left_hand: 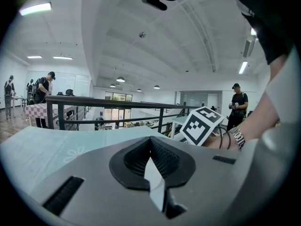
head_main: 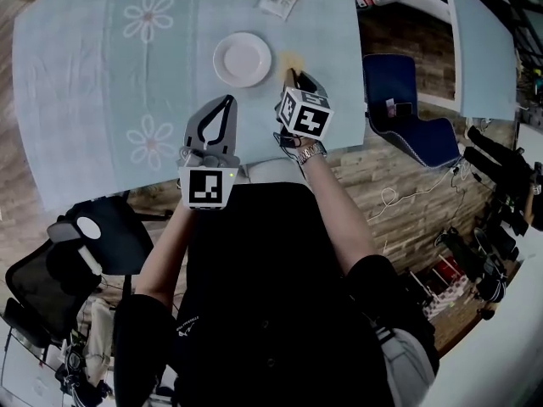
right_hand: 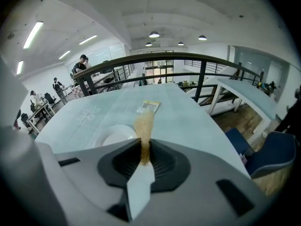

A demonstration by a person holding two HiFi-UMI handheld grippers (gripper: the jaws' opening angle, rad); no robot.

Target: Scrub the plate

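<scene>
- Right now the plate (head_main: 243, 59) lies flat on the light blue tablecloth (head_main: 102, 75), which has white flowers printed on it. The plate is white, round and looks empty.
- The right gripper (head_main: 294, 74) is clenched on a thin yellowish sponge (head_main: 293, 61). In the right gripper view its jaws press together on the lower end of the sponge (right_hand: 145, 124), and the rest stands out past the tips.
- The sponge is just beside the right edge of the plate. It does not seem to touch the plate, but I cannot tell this for sure.
- In the right gripper view the plate (right_hand: 115, 136) is seen to the left of the sponge, partly behind the jaw.
- The left gripper (head_main: 226, 100) is held near the table edge, below the plate and apart from it. In the left gripper view its jaws are together and nothing is between them (left_hand: 150, 142).
- A small packet (head_main: 279, 0) lies further on the table, beyond the plate and well apart from it.
- A blue chair (head_main: 407, 113) stands on the wooden floor to the right of the table.
</scene>
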